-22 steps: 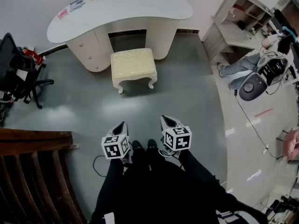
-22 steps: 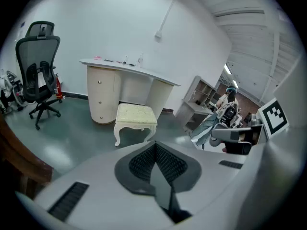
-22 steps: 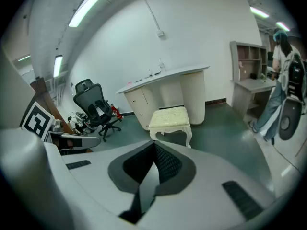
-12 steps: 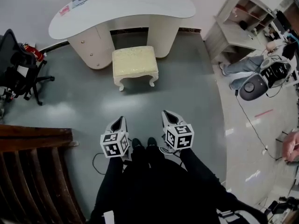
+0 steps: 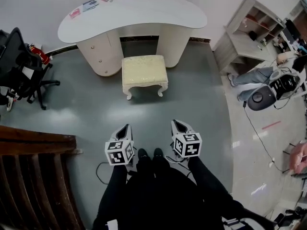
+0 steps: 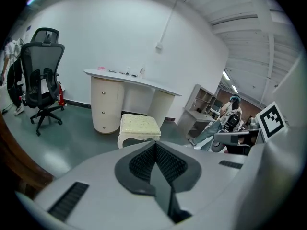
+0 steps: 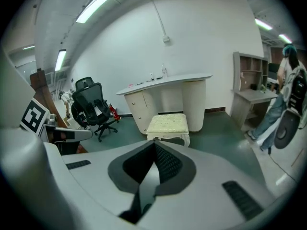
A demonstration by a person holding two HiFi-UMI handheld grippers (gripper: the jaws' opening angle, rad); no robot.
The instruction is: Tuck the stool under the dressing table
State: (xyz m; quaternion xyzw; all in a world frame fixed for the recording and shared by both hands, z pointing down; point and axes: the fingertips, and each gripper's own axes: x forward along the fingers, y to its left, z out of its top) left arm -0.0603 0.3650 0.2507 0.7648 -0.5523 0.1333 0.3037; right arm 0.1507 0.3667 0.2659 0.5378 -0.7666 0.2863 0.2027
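Observation:
A cream padded stool (image 5: 144, 72) with curved white legs stands on the grey-green floor, just in front of the knee gap of the white curved dressing table (image 5: 134, 14). It shows too as the stool (image 6: 138, 126) in the left gripper view and the stool (image 7: 167, 124) in the right gripper view. My left gripper (image 5: 125, 129) and right gripper (image 5: 178, 125) hang low near the person's legs, well short of the stool. Both have their jaws closed together with nothing between them.
A black office chair (image 5: 21, 68) stands left of the table, with a red extinguisher (image 5: 38, 55) by the wall. A dark wooden railing (image 5: 33, 176) fills the lower left. Shelving (image 5: 249, 30) and a seated person (image 5: 268, 75) are at the right. A cable (image 5: 259, 133) trails on the floor.
The head view has shifted so the stool and table sit slightly further right and lower in frame. Both grippers stay shut near the legs.

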